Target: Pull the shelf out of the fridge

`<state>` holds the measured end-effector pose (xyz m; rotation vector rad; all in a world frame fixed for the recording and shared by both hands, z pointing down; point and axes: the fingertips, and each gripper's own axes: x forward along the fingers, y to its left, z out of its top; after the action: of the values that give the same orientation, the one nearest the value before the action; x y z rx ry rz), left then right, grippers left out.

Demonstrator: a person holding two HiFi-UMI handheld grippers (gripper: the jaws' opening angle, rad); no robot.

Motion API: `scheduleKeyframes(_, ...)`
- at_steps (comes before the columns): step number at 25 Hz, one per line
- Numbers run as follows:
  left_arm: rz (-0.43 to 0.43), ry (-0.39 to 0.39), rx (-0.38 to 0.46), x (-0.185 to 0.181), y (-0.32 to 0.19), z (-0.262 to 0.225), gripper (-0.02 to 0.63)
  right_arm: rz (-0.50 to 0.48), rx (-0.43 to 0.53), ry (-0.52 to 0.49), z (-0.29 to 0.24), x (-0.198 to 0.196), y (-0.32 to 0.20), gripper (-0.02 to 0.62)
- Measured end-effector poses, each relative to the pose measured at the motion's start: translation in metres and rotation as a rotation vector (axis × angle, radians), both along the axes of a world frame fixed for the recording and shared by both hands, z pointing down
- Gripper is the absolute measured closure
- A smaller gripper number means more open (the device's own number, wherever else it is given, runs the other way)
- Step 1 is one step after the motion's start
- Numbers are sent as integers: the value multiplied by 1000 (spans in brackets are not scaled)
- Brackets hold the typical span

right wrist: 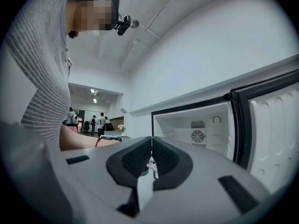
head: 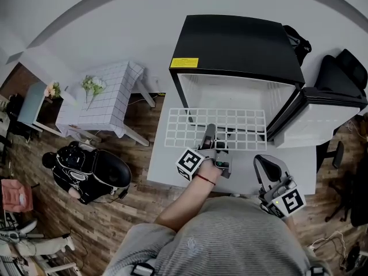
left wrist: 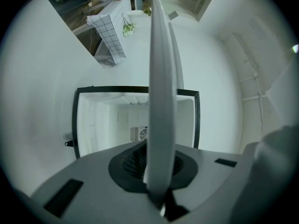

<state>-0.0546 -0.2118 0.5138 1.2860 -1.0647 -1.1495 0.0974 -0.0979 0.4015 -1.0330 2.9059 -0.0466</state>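
Note:
The black mini fridge (head: 236, 45) stands open on a white table, its door (head: 322, 117) swung to the right. The white wire shelf (head: 195, 125) lies flat just outside the fridge's mouth, over the table. My left gripper (head: 210, 132) is shut on the shelf's near edge. In the left gripper view the shelf (left wrist: 162, 101) runs edge-on as a white band up from between the jaws of the left gripper (left wrist: 161, 171), with the empty fridge (left wrist: 117, 120) behind. My right gripper (head: 267, 167) hangs lower right, apart from the shelf. In its own view the right gripper (right wrist: 151, 157) is shut on nothing.
The white table (head: 167, 171) carries the fridge. On the left stand a small table with a checked cloth (head: 109, 96) and flowers (head: 93, 85); a black backpack (head: 92, 174) lies on the wood floor. A black chair (head: 345, 68) stands right. Distant people (right wrist: 100, 123) stand in a far room.

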Motion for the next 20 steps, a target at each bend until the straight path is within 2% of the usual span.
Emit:
scheduleKeyframes(8,34,-8,-16,-22,2,-5,574,-1,-12,-16,-3,-37,1,583)
scheduleKeyframes(20,41,-1,0,-55,4,-9,574,13,5,-9,-8,-68,2,583)
